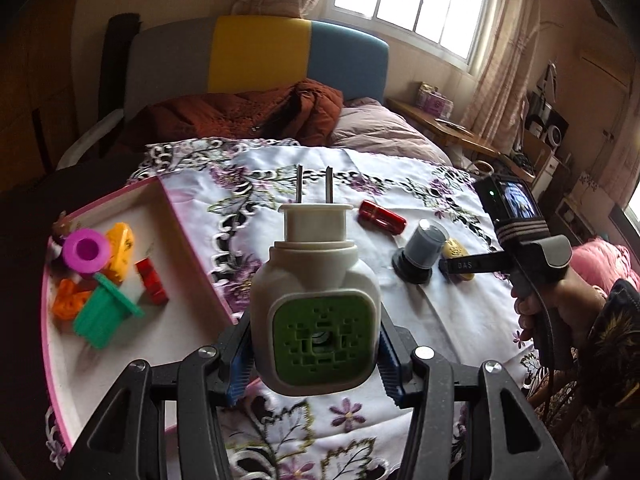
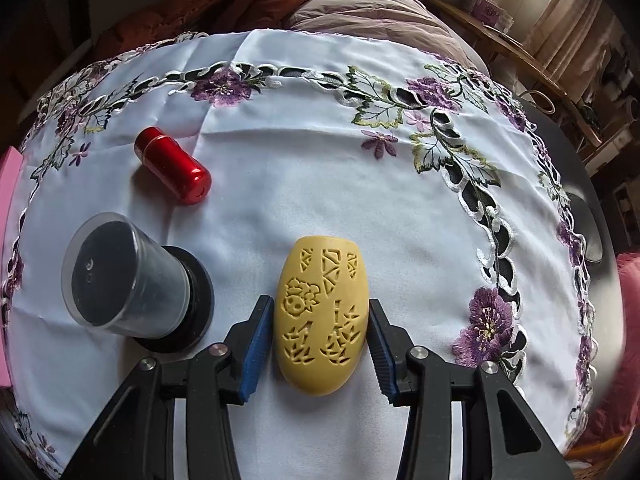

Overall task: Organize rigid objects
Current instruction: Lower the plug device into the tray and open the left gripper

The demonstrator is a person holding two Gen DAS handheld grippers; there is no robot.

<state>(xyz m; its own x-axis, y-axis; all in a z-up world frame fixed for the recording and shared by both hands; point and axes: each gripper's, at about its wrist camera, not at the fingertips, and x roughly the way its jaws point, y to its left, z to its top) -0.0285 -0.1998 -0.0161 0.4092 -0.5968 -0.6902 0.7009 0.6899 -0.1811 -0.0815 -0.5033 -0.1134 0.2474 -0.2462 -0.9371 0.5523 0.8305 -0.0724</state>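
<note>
Two tongs are at work over the embroidered white cloth (image 2: 320, 184) on the tabletop. The left tongs (image 1: 314, 364) stand about half open, their blue pads pressed on both sides of a cream plug-in device (image 1: 316, 292) with a green vented face and two metal prongs pointing away, held clear above the cloth. The right tongs (image 2: 320, 344) point steeply down and are closing around a yellow carved oval piece (image 2: 322, 320) that lies on the cloth between the pads; the left pad looks to be at its side, while a thin gap shows at the right pad. In the left wrist view a hand (image 1: 560, 312) grips the right tool's handle. Just left of the yellow piece stands a clear-capped dark cylinder on a black round base (image 2: 136, 280), and beyond it a red metal capsule (image 2: 174, 166) lies on its side. To the left of the held device sits a pink-rimmed tray (image 1: 192, 240) holding a magenta spool (image 1: 86, 250), a yellow-orange piece (image 1: 120, 250), a red block (image 1: 152, 280), an orange piece (image 1: 70, 300) and a green ridged part (image 1: 104, 314).
</note>
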